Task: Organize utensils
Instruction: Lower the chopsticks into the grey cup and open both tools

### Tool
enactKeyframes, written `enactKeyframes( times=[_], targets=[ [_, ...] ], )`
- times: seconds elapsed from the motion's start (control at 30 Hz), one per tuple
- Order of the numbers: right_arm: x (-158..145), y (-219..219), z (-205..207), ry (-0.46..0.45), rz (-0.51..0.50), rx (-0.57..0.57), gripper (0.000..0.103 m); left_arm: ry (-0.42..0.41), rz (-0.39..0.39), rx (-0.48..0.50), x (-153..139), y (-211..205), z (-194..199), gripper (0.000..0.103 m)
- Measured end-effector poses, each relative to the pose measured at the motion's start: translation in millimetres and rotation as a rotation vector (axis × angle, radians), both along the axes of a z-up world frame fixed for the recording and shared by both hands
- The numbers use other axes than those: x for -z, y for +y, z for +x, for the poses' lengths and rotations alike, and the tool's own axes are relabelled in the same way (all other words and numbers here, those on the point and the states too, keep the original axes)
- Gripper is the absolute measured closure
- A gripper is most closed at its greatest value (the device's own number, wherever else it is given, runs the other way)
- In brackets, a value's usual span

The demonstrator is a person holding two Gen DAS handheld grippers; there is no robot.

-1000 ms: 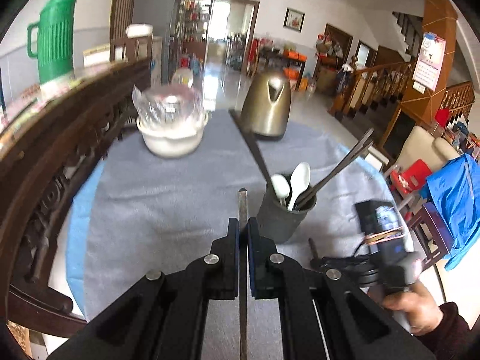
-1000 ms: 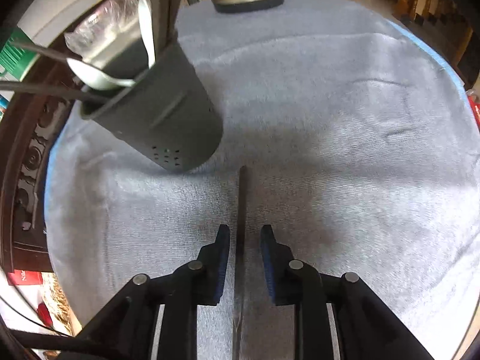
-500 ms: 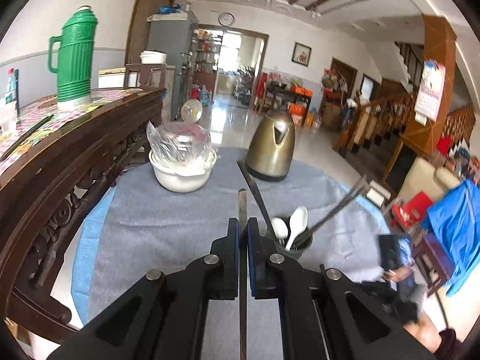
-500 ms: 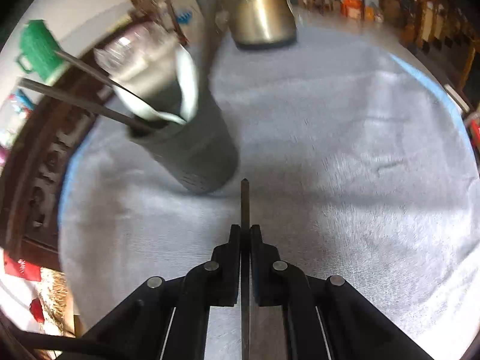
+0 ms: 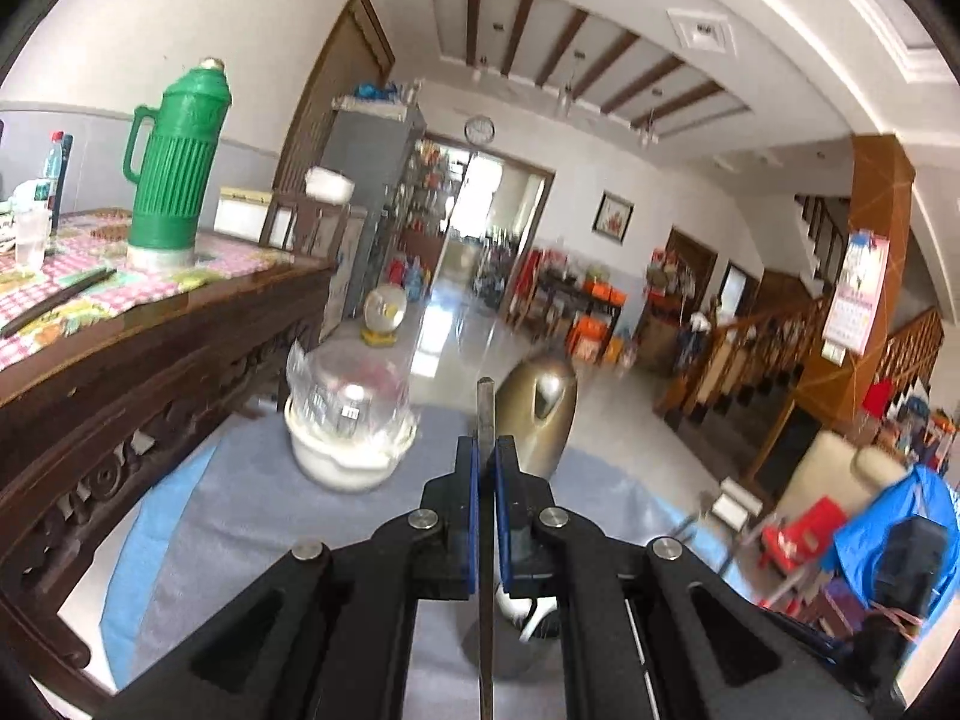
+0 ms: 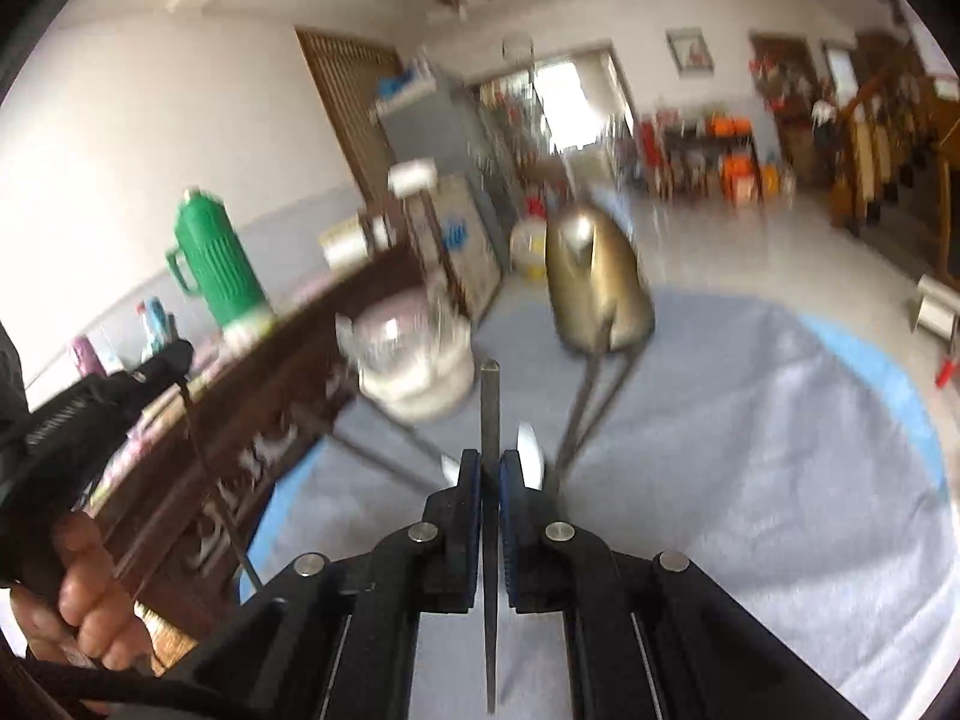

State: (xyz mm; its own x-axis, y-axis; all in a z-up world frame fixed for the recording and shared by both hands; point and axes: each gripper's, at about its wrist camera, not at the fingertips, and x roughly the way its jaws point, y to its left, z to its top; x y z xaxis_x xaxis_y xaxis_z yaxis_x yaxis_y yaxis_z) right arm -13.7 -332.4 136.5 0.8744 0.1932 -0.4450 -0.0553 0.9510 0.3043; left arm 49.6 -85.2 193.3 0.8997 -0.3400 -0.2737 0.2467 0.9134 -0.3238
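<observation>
Pinching one slim dark metal chopstick (image 5: 485,414) apiece, left tongs (image 5: 485,462) and right tongs (image 6: 489,474) hold each lengthwise, tip forward, above the dark utensil cup (image 5: 510,648) (mostly hidden) on the grey-clothed counter (image 6: 750,450), presumably for dropping in.

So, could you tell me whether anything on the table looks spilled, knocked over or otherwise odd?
Nothing stands out. The gold kettle and the white bowl under its clear cover stand upright on the grey cloth, with no spill visible. Each gripper is shut on a thin dark stick.

Bright daylight floods from the far doorway (image 5: 480,204) (right view motion-blurred), with fisheye-bent, dark-cornered edges.
</observation>
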Motion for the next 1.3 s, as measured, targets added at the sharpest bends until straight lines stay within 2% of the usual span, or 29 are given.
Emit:
enactKeyframes(
  times=[0.13,0.33,0.53,0.8,1.0,1.17,1.23,1.27,1.3],
  targets=[
    [-32,6,-7,-0.144,-0.011,0.043,0.097,-0.050,-0.040,-0.040,-10,-8,15,0.098],
    [-63,9,8,-0.284,-0.013,0.129,0.097,-0.145,-0.101,-0.134,-24,-17,33,0.098],
    [-70,9,19,-0.356,-0.060,0.207,0.097,-0.189,-0.123,-0.198,-21,-34,52,0.098],
    [-40,24,47,-0.269,-0.094,0.172,0.097,-0.138,-0.064,-0.208,18,-56,70,0.098],
    [-25,24,54,-0.187,-0.064,0.145,0.097,-0.102,-0.015,-0.203,38,-67,74,0.098],
    [-14,16,52,-0.121,-0.017,0.121,0.096,-0.070,0.043,-0.144,45,-73,73,0.098],
    [-11,11,50,-0.095,0.020,0.110,0.095,-0.064,0.067,-0.117,42,-75,69,0.095],
    [-9,8,50,-0.077,0.040,0.102,0.094,-0.062,0.077,-0.098,40,-73,65,0.089],
    [-9,6,50,-0.054,0.063,0.096,0.091,-0.064,0.087,-0.087,37,-72,60,0.075]
  ],
)
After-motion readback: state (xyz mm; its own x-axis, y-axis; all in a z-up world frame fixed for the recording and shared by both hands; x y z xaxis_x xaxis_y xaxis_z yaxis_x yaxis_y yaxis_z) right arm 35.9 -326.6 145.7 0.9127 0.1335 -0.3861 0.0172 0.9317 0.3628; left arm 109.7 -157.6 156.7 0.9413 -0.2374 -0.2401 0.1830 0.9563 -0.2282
